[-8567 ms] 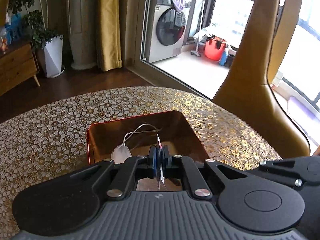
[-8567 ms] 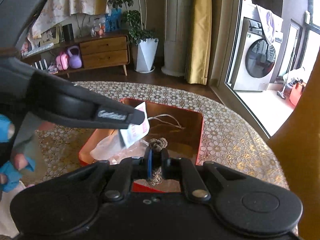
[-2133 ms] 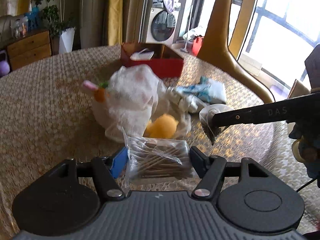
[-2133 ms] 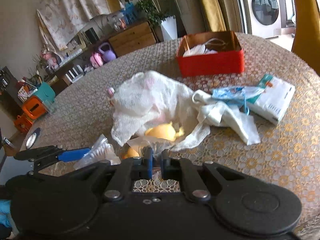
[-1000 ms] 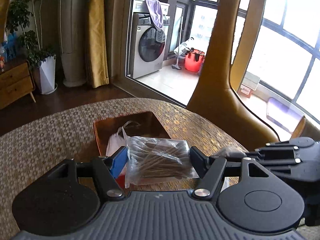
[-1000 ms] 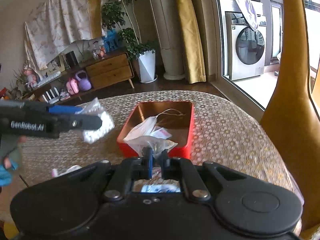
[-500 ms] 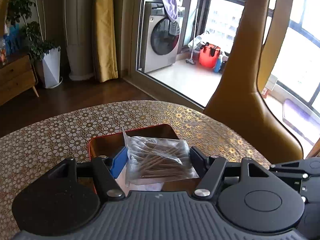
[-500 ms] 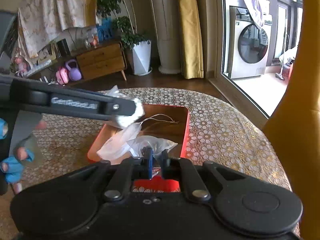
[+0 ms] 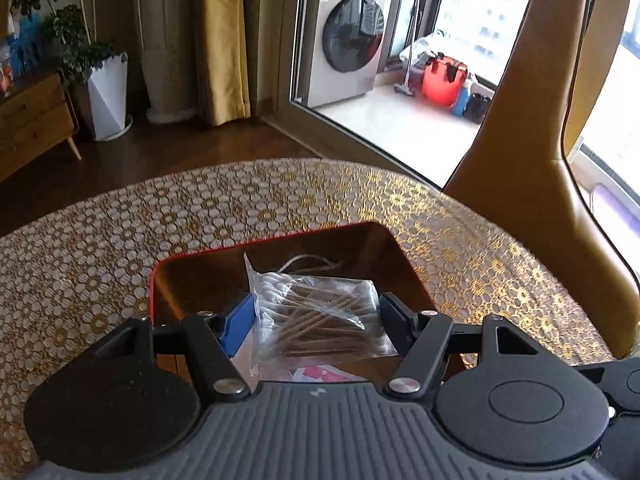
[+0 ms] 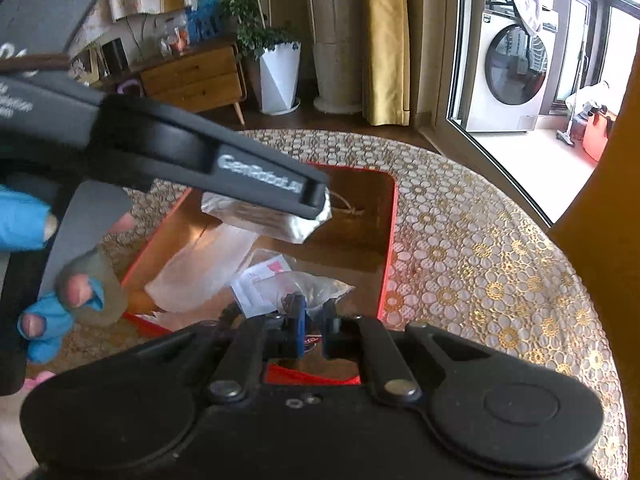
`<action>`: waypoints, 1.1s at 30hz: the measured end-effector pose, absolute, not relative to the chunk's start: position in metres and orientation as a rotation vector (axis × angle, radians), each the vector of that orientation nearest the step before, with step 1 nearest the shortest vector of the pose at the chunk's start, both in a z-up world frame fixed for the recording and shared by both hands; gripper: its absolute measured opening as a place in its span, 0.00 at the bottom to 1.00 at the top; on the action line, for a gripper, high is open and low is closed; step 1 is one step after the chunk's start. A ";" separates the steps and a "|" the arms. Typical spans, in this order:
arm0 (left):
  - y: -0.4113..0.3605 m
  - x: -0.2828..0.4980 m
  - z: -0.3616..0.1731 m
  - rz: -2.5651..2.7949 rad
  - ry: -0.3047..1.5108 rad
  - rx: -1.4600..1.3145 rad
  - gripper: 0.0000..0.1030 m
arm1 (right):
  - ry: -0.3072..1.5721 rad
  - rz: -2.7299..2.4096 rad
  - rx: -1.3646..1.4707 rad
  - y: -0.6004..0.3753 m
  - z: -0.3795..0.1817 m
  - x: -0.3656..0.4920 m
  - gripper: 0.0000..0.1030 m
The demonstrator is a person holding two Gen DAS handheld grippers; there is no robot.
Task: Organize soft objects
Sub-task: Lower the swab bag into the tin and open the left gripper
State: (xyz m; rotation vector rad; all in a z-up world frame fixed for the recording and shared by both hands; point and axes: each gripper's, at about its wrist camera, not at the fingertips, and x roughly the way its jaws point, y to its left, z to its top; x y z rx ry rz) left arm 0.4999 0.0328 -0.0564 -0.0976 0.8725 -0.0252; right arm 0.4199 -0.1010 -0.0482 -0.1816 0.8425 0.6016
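So the left tool [image 9: 318,318] is clamped across a clear bag of cotton swabs [image 9: 320,316], one pad on each side of it, and it's holding the bag right above the open red box [image 10: 390,240]. From the right wrist view you can see that same bag [image 10: 280,222] poking out under the left tool's finger [image 10: 260,176], hanging over the middle of the box and not touching the bottom.

The right tool [image 10: 314,320] has its pads pretty much together, pinching the edge of a crinkly clear plastic packet [image 10: 316,286]. That packet hangs over the near end of the box; I think there's something dark inside it, but the tool blocks most of it, so not sure.

Already in the box: a flat white pouch [image 10: 204,268] along the left wall, a small sachet with a pink label [image 10: 262,278] next to it, and a bit of string [image 10: 348,206] at the far end.

The box sits close to the far edge of the round table [image 9: 120,224] with the gold flower-pattern cloth. A hand in a blue fingerless glove [image 10: 48,280] grips the left tool's handle.
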 end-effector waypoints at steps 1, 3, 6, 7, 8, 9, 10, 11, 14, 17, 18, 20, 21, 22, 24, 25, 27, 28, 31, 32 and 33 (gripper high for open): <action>0.033 0.502 -0.060 -0.023 0.879 -0.094 0.66 | 0.843 0.602 -0.189 -0.100 -0.049 0.420 0.07; 0.032 0.506 -0.066 -0.021 0.888 -0.090 0.66 | 0.843 0.600 -0.212 -0.096 -0.053 0.420 0.07; 0.032 0.512 -0.075 -0.015 0.905 -0.089 0.66 | 0.846 0.598 -0.228 -0.093 -0.056 0.420 0.08; 0.032 0.513 -0.077 -0.012 0.911 -0.092 0.66 | 0.847 0.599 -0.226 -0.093 -0.057 0.422 0.08; 0.032 0.514 -0.080 -0.011 0.917 -0.095 0.66 | 0.849 0.596 -0.224 -0.094 -0.058 0.422 0.08; 0.032 0.514 -0.082 -0.011 0.923 -0.095 0.66 | 0.850 0.596 -0.225 -0.093 -0.058 0.422 0.09; 0.032 0.514 -0.084 -0.010 0.930 -0.094 0.66 | 0.849 0.595 -0.227 -0.092 -0.058 0.422 0.10; 0.032 0.515 -0.086 -0.008 0.938 -0.090 0.66 | 0.846 0.594 -0.229 -0.092 -0.059 0.421 0.12; 0.034 0.514 -0.089 -0.002 0.947 -0.078 0.66 | 0.849 0.599 -0.227 -0.093 -0.061 0.421 0.15; 0.038 0.512 -0.090 0.008 0.952 -0.077 0.66 | 0.851 0.603 -0.206 -0.094 -0.061 0.419 0.17; 0.039 0.512 -0.090 0.013 0.956 -0.077 0.67 | 0.850 0.604 -0.205 -0.094 -0.061 0.418 0.18; 0.043 0.511 -0.091 0.025 0.960 -0.080 0.67 | 0.845 0.609 -0.205 -0.093 -0.061 0.417 0.18; 0.045 0.511 -0.090 0.027 0.960 -0.086 0.67 | 0.842 0.609 -0.212 -0.092 -0.060 0.416 0.18; 0.046 0.510 -0.088 0.029 0.959 -0.097 0.67 | 0.840 0.609 -0.215 -0.091 -0.060 0.416 0.20; 0.048 0.509 -0.085 0.034 0.953 -0.118 0.67 | 0.840 0.611 -0.214 -0.091 -0.058 0.415 0.25; 0.049 0.508 -0.083 0.034 0.950 -0.125 0.68 | 0.838 0.611 -0.215 -0.092 -0.058 0.416 0.26; 0.048 0.506 -0.080 0.036 0.940 -0.121 0.69 | 0.831 0.611 -0.221 -0.092 -0.056 0.415 0.28; 0.048 0.505 -0.078 0.036 0.934 -0.115 0.69 | 0.828 0.611 -0.222 -0.093 -0.055 0.414 0.30; 0.048 0.500 -0.072 0.034 0.918 -0.111 0.72 | 0.824 0.612 -0.223 -0.094 -0.052 0.412 0.35; 0.047 0.500 -0.069 0.035 0.913 -0.114 0.74 | 0.823 0.614 -0.222 -0.094 -0.050 0.411 0.37; 0.047 0.498 -0.066 0.037 0.907 -0.117 0.76 | 0.820 0.615 -0.222 -0.094 -0.049 0.410 0.38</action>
